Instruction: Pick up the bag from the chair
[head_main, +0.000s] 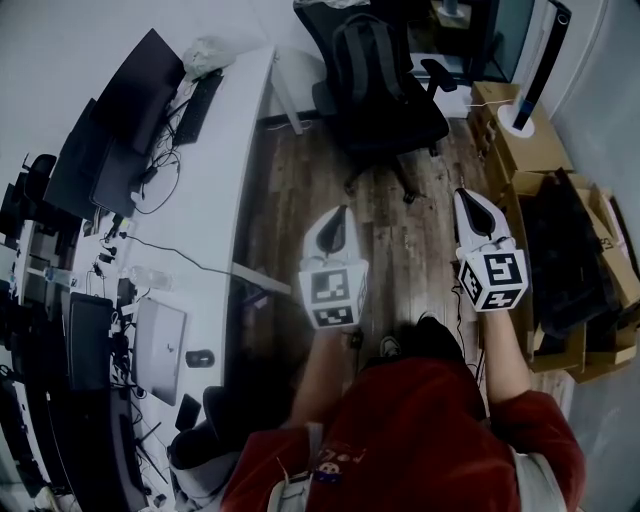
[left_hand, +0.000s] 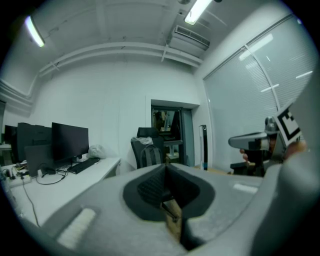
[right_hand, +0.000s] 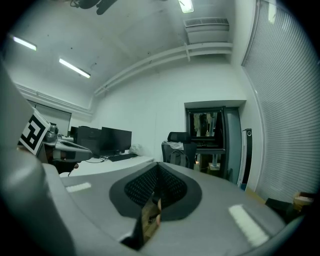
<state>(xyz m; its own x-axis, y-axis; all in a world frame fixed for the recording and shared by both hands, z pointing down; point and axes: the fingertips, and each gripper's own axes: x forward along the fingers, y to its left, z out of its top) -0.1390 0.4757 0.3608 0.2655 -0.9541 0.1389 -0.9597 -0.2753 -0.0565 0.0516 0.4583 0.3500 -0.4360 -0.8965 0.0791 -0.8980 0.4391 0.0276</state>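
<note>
I hold my left gripper (head_main: 338, 215) and right gripper (head_main: 468, 197) pressed together, empty, with the bag (head_main: 365, 55) on the chair (head_main: 398, 125) well ahead: probably the approach, needing me to close in and spread the jaws.

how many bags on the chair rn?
1: a dark backpack standing upright on the seat of the black office chair, leaning against its backrest. Anything behind the backpack is hidden from the head view.

I see dark wood floor (head_main: 300, 200), white counter (head_main: 215, 170), monitors (head_main: 130, 95) along its left edge, cardboard boxes (head_main: 530, 150) well beyond its right edge, ceiling strip lights (left_hand: 197, 10), window blinds (right_hand: 285, 100).
</note>
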